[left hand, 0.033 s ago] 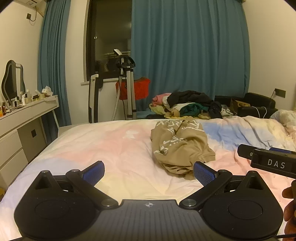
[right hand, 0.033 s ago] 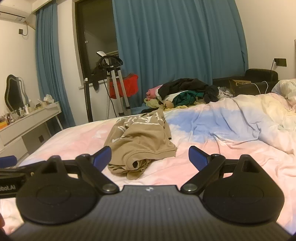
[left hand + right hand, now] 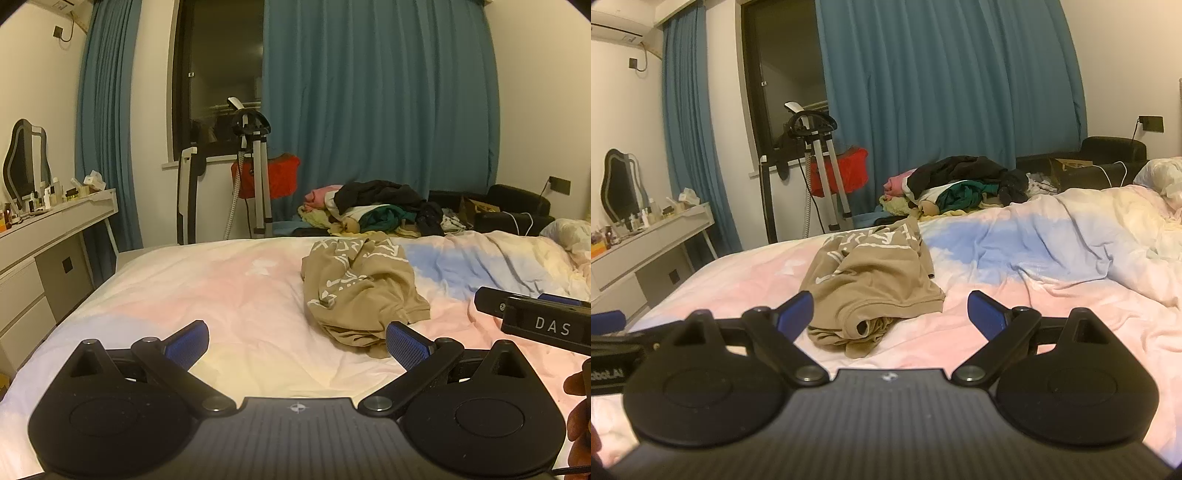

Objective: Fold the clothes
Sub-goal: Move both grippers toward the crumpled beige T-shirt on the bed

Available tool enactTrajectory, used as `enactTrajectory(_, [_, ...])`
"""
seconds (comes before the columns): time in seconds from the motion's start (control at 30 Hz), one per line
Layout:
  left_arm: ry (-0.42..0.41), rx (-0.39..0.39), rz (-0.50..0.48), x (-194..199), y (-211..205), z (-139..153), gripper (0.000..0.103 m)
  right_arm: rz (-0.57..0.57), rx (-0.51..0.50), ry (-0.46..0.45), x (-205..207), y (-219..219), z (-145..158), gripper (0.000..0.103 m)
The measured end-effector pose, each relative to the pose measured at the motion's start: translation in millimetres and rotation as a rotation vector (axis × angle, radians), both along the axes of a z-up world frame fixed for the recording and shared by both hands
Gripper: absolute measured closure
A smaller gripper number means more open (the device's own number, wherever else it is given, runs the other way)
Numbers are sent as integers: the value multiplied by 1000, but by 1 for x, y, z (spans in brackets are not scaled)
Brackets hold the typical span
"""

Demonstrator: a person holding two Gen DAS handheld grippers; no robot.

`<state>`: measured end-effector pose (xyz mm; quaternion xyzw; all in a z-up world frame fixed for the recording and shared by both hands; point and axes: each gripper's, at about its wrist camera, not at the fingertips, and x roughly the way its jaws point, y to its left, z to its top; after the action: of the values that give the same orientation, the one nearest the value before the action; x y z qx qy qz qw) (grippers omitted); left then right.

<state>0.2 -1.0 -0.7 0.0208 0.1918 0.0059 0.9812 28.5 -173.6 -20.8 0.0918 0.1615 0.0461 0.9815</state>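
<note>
On the bed [image 3: 229, 295], over a pastel pink, blue and cream duvet, lies a crumpled tan T-shirt [image 3: 360, 295] with white lettering, bunched in a loose heap, hem end rolled toward the cameras.

Left gripper [image 3: 297, 341]: jaws spread wide, nothing between them, blue pads [image 3: 186, 341] above bare duvet. Shirt sits ahead and to the right of centre; its near edge is just beside the right-hand pad in that view. Contact cannot be judged.

Right gripper [image 3: 890, 314]: jaws also wide apart, holding nothing. Tan T-shirt [image 3: 871, 284] lies straight ahead, rolled hem between the two fingertips in line of sight, apart from both.

Right gripper body, marked "DAS", shows at the right edge of the left wrist view [image 3: 543, 321], side by side with the left one.

Beyond the bed's far edge: pile of mixed clothes [image 3: 373, 206], black, green, pink, yellow. Teal curtains [image 3: 376, 96] behind, dark window [image 3: 218, 74], garment steamer on a stand [image 3: 251, 166], white dressing table [image 3: 48, 229] with mirror and bottles at left.
</note>
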Motion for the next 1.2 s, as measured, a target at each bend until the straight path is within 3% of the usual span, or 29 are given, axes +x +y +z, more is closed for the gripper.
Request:
enactTrajectory(0.83, [9, -8, -4, -2, -3, -6, 0, -22, 13, -44, -5, -3, 9, 11])
enactTrajectory(1.2, [-17, 58, -12, -1, -12, -9, 0, -32, 82, -112, -8, -22, 20, 11])
